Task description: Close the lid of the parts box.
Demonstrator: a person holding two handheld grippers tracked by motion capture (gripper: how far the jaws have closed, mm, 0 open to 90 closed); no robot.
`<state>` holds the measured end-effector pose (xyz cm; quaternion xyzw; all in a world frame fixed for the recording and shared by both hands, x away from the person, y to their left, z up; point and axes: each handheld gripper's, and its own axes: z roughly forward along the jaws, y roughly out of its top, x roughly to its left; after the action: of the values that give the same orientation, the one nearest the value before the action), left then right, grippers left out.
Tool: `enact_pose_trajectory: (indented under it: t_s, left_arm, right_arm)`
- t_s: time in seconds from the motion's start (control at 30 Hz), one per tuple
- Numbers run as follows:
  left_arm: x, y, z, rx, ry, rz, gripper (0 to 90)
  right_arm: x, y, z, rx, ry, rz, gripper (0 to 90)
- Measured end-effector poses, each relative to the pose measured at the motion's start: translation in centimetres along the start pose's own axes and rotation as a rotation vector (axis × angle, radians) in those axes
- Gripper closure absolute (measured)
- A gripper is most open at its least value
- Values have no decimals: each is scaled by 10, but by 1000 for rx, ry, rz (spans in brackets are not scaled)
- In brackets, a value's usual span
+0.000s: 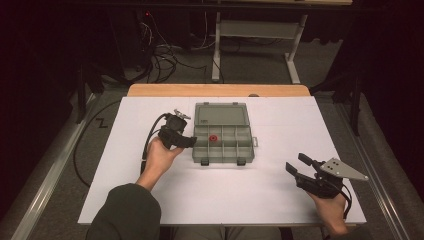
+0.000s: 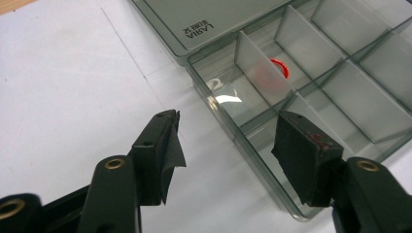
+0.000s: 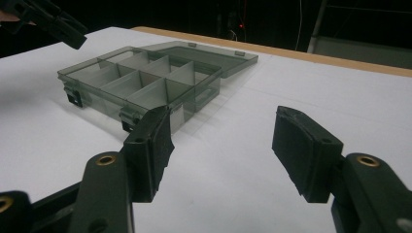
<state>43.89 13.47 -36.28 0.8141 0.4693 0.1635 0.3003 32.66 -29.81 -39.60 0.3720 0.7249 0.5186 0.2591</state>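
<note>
Small red ring (image 1: 213,138) already lying in a back-row slot of the open see-through grey plastic box (image 1: 223,158), left gripper (image 2: 226,141) wide open and empty by the box's left edge, right gripper (image 3: 221,145) open, empty, well apart, lid yet to close.

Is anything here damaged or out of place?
The black pad covering on one of the left gripper's fingers is peeling loose at its edge. The organizer box lies open and square on the table, with a red ring in one compartment.
</note>
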Motion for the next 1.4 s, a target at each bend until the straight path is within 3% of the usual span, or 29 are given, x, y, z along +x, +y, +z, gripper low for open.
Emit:
enact_pose_trajectory:
  t_s: [0.57, 1.4]
  left_arm:
    - [8, 5, 10, -1, -12, -48, 425]
    - [9, 24, 16, -1, -10, -41, 426]
  right_arm:
    - [8, 9, 14, 22, 22, -33, 425]
    - [23, 32, 59, 141, 69, -36, 518]
